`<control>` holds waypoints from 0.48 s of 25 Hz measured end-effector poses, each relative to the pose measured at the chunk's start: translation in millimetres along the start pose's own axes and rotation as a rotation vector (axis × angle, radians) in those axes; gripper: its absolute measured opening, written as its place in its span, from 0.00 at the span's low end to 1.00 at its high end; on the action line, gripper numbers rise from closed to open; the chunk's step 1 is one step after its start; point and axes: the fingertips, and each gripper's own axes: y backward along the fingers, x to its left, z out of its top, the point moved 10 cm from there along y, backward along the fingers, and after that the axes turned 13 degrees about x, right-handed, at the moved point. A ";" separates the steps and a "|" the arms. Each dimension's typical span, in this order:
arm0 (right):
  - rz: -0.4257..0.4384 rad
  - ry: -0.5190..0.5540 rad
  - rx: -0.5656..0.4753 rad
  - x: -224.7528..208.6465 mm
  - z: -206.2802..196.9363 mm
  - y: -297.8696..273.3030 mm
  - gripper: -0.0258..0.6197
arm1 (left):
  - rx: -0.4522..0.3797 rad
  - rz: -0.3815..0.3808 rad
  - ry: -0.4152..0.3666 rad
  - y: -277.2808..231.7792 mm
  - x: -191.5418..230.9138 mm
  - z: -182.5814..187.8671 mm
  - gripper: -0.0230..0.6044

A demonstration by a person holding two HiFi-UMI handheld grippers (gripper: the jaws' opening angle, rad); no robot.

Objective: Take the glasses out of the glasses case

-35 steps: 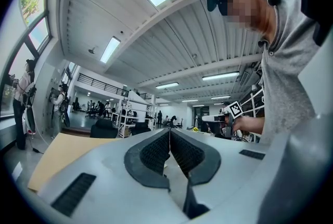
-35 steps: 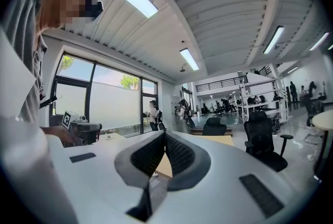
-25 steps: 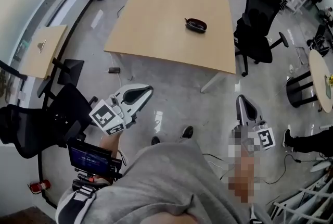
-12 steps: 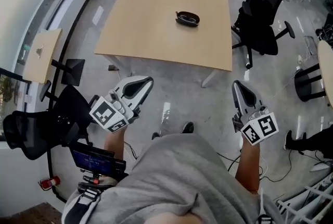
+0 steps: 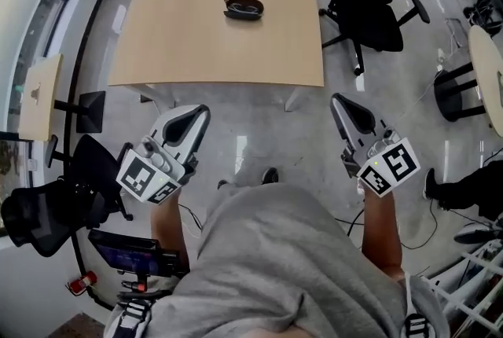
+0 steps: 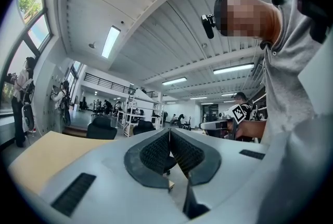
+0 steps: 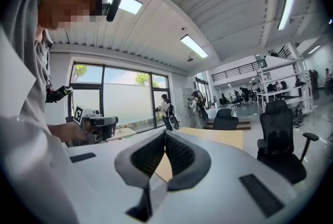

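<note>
- Since the earlier frame the glasses case (image 5: 243, 8) has shifted from right of centre to the upper middle of the head view. The bench (image 5: 181, 45) now fills more of the upper frame. Both grippers sit closer to its near edge.
- The glasses case lies alone on the bench, toward its far side, well apart from both grippers. It is dark. Whether it is open, and whether the glasses are inside, is too small to tell.
- Task progress: judged as the approach stage. Nothing has been touched. Reaching, opening or steadying the case and lifting out the glasses all remain.
- Left gripper (image 5: 196, 115): jaws closed tip to tip, nothing between them, below the bench's near edge.
- Right gripper (image 5: 339, 104): jaws fully together, empty, at lower right of the bench.
- Writing: only the black-and-white square markers on the gripper cubes. No brand or label on the case can be read.
- Outward: a black office chair (image 5: 369, 6) stands at the bench's right.
</note>
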 end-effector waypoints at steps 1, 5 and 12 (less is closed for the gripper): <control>0.002 -0.001 0.002 -4.8 0.8 -0.5 0.05 | 0.001 0.003 0.002 -4.2 1.2 0.4 0.05; 0.006 -0.003 0.008 -18.4 2.0 -9.2 0.05 | -0.005 0.001 0.001 -18.3 11.3 1.1 0.05; -0.013 -0.004 0.026 -12.6 14.3 -29.5 0.05 | 0.004 -0.011 0.033 -8.4 38.9 -5.5 0.05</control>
